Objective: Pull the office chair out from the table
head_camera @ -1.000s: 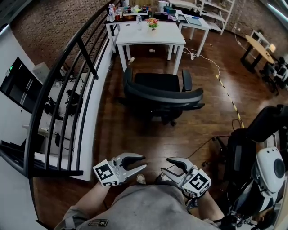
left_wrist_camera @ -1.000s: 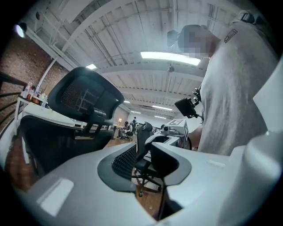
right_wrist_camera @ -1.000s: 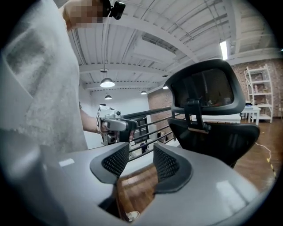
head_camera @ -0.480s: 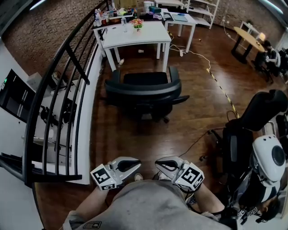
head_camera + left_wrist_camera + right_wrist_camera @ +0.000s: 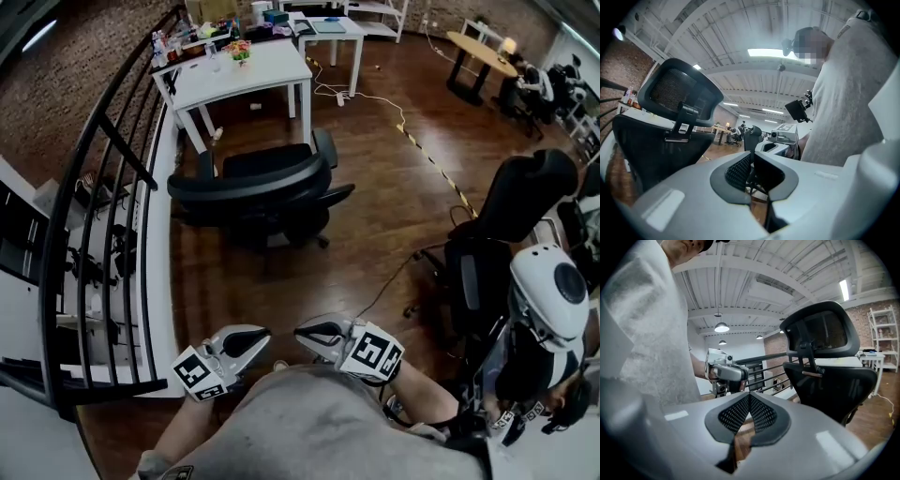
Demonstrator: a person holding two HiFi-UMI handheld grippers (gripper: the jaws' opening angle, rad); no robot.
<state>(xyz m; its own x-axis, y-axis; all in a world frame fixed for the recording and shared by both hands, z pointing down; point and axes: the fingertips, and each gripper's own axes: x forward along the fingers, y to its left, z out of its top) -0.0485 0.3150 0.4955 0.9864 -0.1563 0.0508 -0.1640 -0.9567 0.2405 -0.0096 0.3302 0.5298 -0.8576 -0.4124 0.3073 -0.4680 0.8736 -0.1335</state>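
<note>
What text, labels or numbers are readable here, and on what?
None readable.
Left gripper cube, right gripper cube: square black-and-white marker patterns, no letters. Both grippers' jaws have just closed, nothing between them.
Bottles on the white table: labels too small to read.

A wooden floor [image 5: 375, 220] carries the office chair [image 5: 248, 180] and white table [image 5: 246, 71].

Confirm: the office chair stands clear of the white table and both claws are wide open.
Wrong on the claws: the left claw and right claw have just closed shut, empty, as each gripper view shows. The office chair is clear of the white table.
</note>
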